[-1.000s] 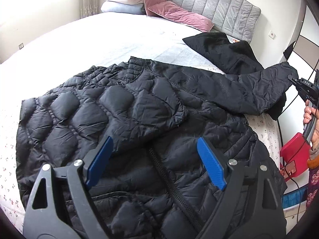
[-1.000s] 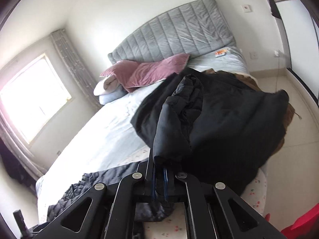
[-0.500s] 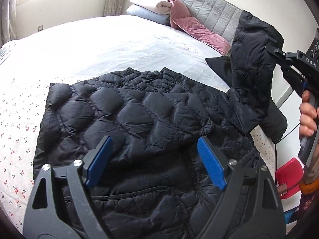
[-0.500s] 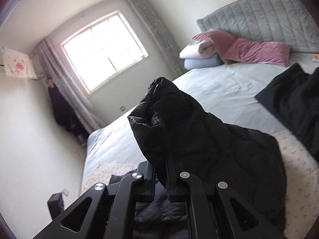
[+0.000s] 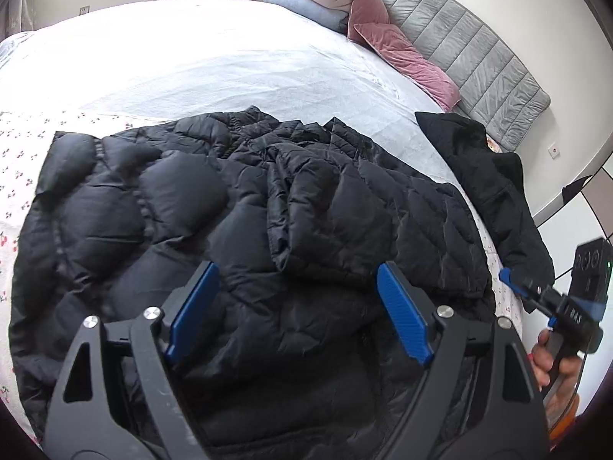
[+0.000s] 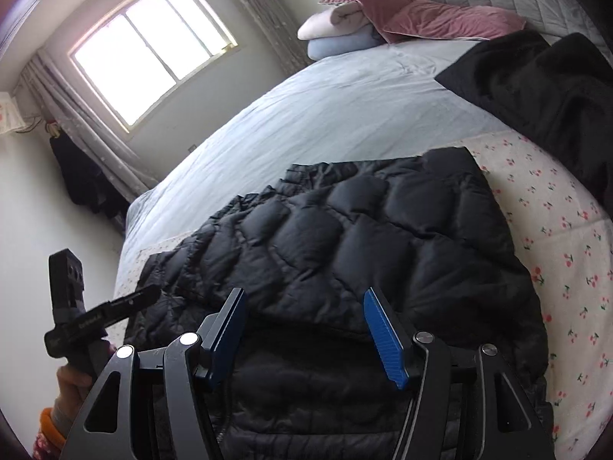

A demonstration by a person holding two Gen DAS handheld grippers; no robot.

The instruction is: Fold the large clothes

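Observation:
A black quilted puffer jacket lies flat on the bed, front up, both sleeves folded across its chest. It also shows in the right wrist view. My left gripper is open and empty, hovering above the jacket's lower middle. My right gripper is open and empty, hovering above the jacket's near edge; in the left wrist view it shows at the right edge, beside the jacket's right side. The left gripper shows in the right wrist view at the lower left.
The bed has a cherry-print cloth under the jacket and a pale blue sheet beyond. Another black garment lies at the bed's right side. Pink and pale pillows lean on the grey headboard. A window is at left.
My right gripper carried the right sleeve up and over, laid it across the jacket's chest, let go and opened. It has drawn back to the jacket's right side. My left gripper stayed open.

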